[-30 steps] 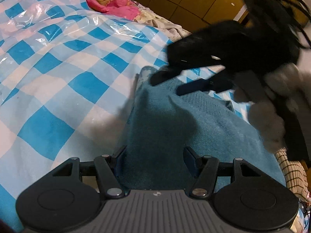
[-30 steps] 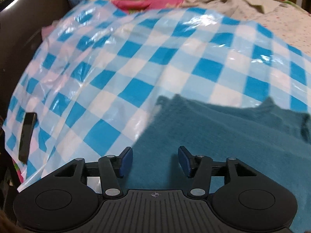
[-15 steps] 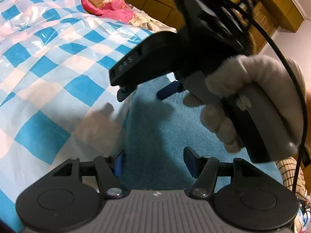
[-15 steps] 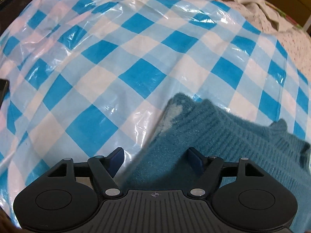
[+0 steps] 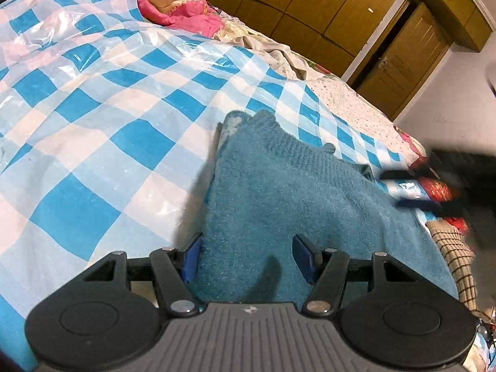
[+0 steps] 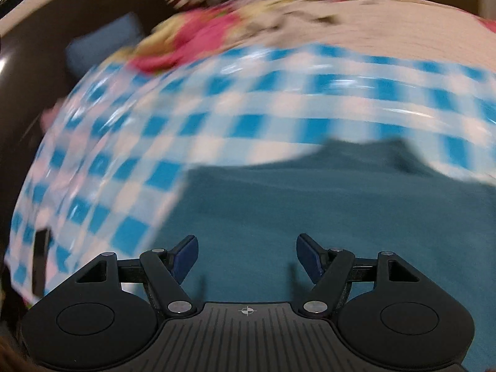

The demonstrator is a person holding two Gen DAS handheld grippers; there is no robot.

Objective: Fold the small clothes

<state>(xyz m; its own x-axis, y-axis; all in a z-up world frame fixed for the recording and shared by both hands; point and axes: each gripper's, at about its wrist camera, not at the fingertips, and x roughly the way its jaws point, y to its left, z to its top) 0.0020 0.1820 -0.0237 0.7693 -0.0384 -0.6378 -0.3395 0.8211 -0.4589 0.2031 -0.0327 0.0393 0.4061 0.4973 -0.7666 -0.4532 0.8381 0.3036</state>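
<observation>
Left wrist view: a teal sweater [image 5: 279,192] is lying folded on a blue-and-white checked plastic sheet [image 5: 93,117] over the bed; the left hand-held gripper [image 5: 248,251] is being held apart over its near edge, pads not pressing.

Right wrist view, blurred: the right hand-held gripper [image 6: 245,254] is being narrowed slightly, wide apart, nothing clamped, above the sweater [image 6: 310,204].

A home bedroom: a bed [image 5: 356,105] with heaped bedding [image 5: 183,12], wooden wardrobe doors [image 5: 297,3] at upper right.
</observation>
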